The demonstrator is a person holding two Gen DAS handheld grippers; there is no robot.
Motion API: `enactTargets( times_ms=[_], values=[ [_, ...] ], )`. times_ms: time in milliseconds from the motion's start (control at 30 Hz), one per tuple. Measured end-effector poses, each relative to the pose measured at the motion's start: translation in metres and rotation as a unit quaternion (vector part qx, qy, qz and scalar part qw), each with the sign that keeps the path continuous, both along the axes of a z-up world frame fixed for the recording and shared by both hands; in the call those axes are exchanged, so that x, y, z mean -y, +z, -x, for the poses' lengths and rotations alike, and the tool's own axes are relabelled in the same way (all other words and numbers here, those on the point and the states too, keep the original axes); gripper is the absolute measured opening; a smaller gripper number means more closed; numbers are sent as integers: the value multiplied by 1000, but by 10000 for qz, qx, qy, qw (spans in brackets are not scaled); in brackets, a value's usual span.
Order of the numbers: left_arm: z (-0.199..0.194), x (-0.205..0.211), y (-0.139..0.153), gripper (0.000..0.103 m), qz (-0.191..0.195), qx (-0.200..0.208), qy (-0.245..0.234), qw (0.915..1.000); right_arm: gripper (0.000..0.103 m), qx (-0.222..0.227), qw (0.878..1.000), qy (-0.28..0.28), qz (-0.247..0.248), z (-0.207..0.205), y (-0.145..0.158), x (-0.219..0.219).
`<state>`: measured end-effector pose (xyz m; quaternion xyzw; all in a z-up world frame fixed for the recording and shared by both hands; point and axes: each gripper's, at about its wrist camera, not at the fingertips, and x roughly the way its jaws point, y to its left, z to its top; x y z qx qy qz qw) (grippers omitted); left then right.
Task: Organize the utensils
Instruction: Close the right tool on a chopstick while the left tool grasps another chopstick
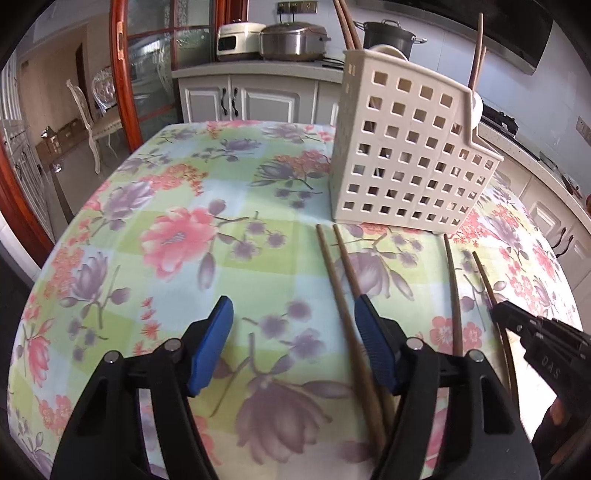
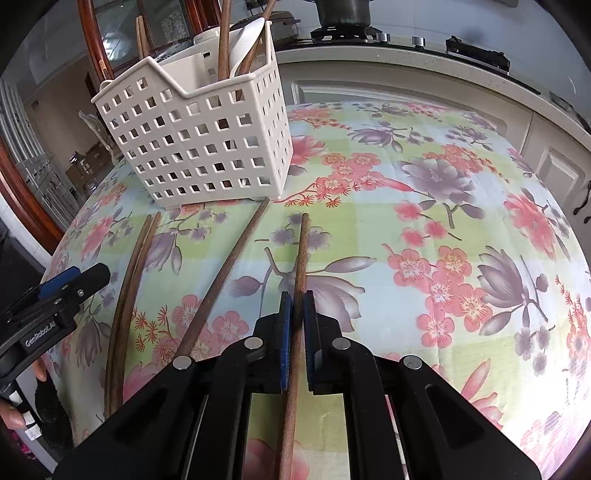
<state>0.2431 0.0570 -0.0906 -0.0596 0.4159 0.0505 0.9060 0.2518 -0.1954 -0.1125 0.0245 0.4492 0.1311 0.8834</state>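
A white perforated utensil holder (image 1: pixel 410 155) stands on the floral tablecloth (image 1: pixel 177 229) and also shows in the right wrist view (image 2: pixel 199 144), with wooden chopsticks and a white spoon (image 2: pixel 247 37) in it. Several brown chopsticks lie on the cloth. My left gripper (image 1: pixel 293 314) is open, low over the cloth, with a pair of chopsticks (image 1: pixel 343 295) running under its right finger. My right gripper (image 2: pixel 297 299) is shut on one chopstick (image 2: pixel 301 254) that points toward the holder. Another chopstick (image 2: pixel 225 273) lies just left of it, and a pair (image 2: pixel 129 280) farther left.
The round table drops off at its edges on all sides. Kitchen counters with pots (image 1: pixel 291 38) and white cabinets (image 1: pixel 243 99) stand behind it. A wood-framed glass door (image 1: pixel 125 74) is to the left. A hob (image 2: pixel 369 35) sits on the counter beyond.
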Motion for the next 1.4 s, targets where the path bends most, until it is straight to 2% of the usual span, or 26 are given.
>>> enactTargets(
  times_ms=[267, 533, 667, 733, 800, 967, 1167, 1400],
  values=[
    [-21, 10, -11, 48, -173, -282, 134, 9994, 7, 14, 9999, 100, -85, 1, 0, 4],
    [-28, 14, -14, 42, -76, -364, -29, 9993, 7, 51, 9999, 142, 80, 2, 0, 0],
    [-29, 22, -16, 38, -361, -355, -16, 9987, 7, 50, 9998, 172, 115, 2, 1, -1],
    [-28, 20, -16, 34, -347, -356, -9, 9988, 7, 30, 9997, 191, 130, 2, 1, -1],
    [-29, 19, -16, 22, -359, -353, -35, 9987, 7, 8, 9995, 246, 211, 0, 2, -3],
    [-28, 23, -15, 9, -354, -339, -176, 9986, 7, -24, 9987, 322, 383, -7, 2, -8],
    [-26, 29, -16, 8, -400, -266, -262, 9985, 7, 129, 9968, 426, 664, -3, 2, -14],
    [-24, 23, -15, 6, -152, -247, -265, 9992, 7, 144, 9976, 374, 558, -3, 2, -11]
  ],
)
